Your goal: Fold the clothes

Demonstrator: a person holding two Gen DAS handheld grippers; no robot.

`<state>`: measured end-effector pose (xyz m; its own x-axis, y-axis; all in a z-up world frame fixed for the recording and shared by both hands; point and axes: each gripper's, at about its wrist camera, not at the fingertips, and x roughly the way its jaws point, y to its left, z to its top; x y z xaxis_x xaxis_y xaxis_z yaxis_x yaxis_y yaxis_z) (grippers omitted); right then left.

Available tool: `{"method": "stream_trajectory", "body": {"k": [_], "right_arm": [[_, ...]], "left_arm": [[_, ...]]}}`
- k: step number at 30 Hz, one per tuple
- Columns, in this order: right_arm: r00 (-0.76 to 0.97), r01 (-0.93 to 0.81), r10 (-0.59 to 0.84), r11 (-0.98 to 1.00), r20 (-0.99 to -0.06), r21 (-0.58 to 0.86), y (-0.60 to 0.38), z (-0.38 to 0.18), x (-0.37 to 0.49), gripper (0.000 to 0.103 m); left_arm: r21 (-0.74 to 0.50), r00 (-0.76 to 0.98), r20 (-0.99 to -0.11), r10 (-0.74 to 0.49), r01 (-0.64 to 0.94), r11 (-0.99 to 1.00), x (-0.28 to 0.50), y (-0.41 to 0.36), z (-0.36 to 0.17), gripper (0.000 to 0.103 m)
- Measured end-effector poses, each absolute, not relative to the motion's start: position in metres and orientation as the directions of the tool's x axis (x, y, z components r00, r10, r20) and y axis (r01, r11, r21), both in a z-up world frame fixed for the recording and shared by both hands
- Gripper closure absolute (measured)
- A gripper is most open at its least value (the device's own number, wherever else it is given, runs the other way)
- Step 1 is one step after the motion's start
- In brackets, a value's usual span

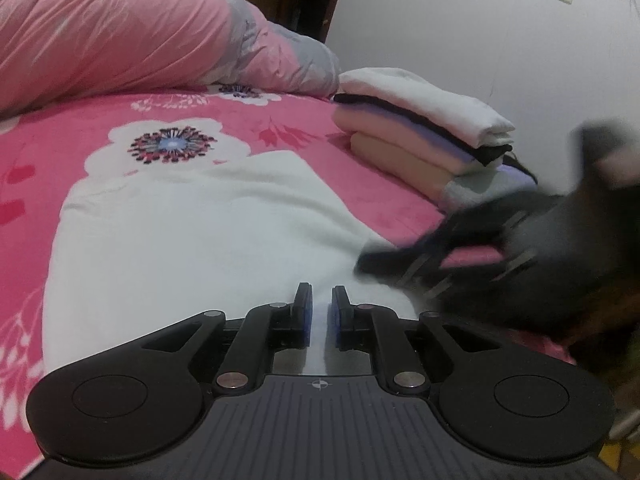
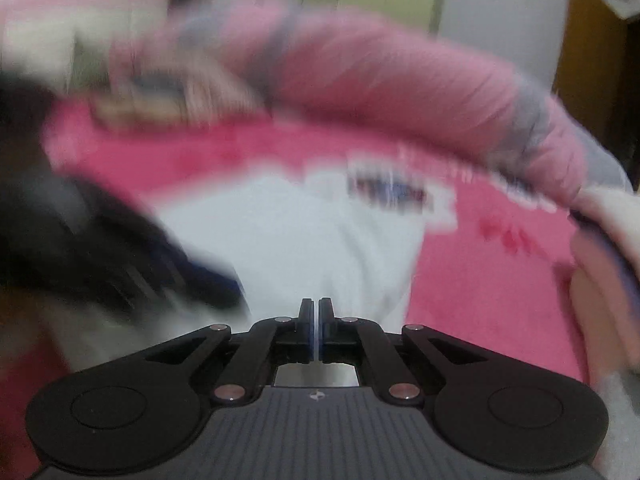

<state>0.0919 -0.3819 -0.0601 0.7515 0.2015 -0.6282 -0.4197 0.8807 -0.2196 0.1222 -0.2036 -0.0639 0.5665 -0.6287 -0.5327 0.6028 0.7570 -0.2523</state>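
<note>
While both grippers work low over the bed (image 1: 280,120), a white garment (image 1: 192,232) lies spread flat ahead of the jaws, presumably laid out so that its edges can be lifted and turned over. The left gripper (image 1: 321,300) has its jaws drawn narrow, with white cloth showing in the slim gap between the pads; whether the cloth is pinched or merely lies below them cannot be told. The right gripper (image 2: 316,312) has its jaws nearly together, a thin pale strip showing between them; whether that strip is pinched fabric is also uncertain, as this view is blurred. In the left wrist view the right gripper appears as a dark smear just right of the left jaws, over the garment's near right corner, a placement suited to taking two points along one edge. A stack (image 1: 424,128) of folded clothes sits ahead and to the right of the left jaws, clear of the garment, likely kept aside as finished pieces. A pink duvet (image 1: 120,36) is bunched far ahead of the jaws, off the working area.
</note>
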Motion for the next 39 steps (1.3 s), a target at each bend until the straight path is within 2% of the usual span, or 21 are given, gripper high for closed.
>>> {"method": "stream_trajectory", "body": {"k": [2,5,8,12,16,19,22,25,30,34,37,39], "right_arm": [[0.763,-0.381,0.158,0.893,-0.627,-0.238,-0.387,-0.06,0.096,0.103],[0.772,-0.358,0.179,0.915,-0.61,-0.185,-0.392,-0.031,0.098,0.103],[0.802,-0.385,0.214,0.899,-0.557,-0.208,-0.381,-0.018,0.108,0.103],[0.788,-0.376,0.21,0.908,-0.579,-0.183,-0.383,-0.038,0.141,0.103],[0.77,-0.364,0.203,0.918,-0.605,-0.155,-0.386,-0.06,0.173,0.103],[0.803,-0.362,0.233,0.922,-0.549,-0.139,-0.388,-0.039,0.17,0.103],[0.796,-0.33,0.2,0.935,-0.571,-0.133,-0.39,-0.053,0.196,0.103],[0.805,-0.233,0.104,0.961,-0.583,-0.151,-0.396,-0.081,0.223,0.103],[0.829,-0.16,0.057,0.977,-0.556,-0.139,-0.405,-0.047,0.213,0.103],[0.805,-0.362,0.302,0.932,-0.511,-0.019,-0.385,-0.014,0.201,0.103],[0.72,-0.479,0.399,0.878,-0.567,0.01,-0.355,-0.027,0.224,0.103],[0.692,-0.425,0.296,0.904,-0.658,-0.041,-0.344,-0.057,0.251,0.103]], "left_arm": [[-0.269,0.564,-0.523,-0.639,0.603,0.752,0.123,-0.198,-0.063,0.093],[-0.308,0.572,-0.492,-0.657,0.591,0.746,0.125,-0.186,-0.059,0.086],[-0.334,0.587,-0.485,-0.648,0.56,0.758,0.13,-0.176,-0.059,0.085],[-0.344,0.589,-0.517,-0.621,0.521,0.781,0.136,-0.17,-0.071,0.085],[-0.348,0.596,-0.5,-0.628,0.525,0.776,0.131,-0.164,-0.077,0.085],[-0.35,0.601,-0.486,-0.635,0.532,0.771,0.129,-0.161,-0.08,0.085],[-0.362,0.599,-0.478,-0.642,0.532,0.766,0.128,-0.158,-0.081,0.085],[-0.371,0.597,-0.476,-0.646,0.53,0.763,0.127,-0.156,-0.08,0.085],[-0.425,0.61,-0.445,-0.655,0.5,0.755,0.118,-0.131,-0.065,0.085],[-0.436,0.626,-0.46,-0.63,0.459,0.774,0.112,-0.109,-0.065,0.084],[-0.466,0.622,-0.468,-0.627,0.429,0.774,0.108,-0.099,-0.073,0.084],[-0.476,0.625,-0.457,-0.633,0.43,0.768,0.106,-0.097,-0.074,0.084]]}}
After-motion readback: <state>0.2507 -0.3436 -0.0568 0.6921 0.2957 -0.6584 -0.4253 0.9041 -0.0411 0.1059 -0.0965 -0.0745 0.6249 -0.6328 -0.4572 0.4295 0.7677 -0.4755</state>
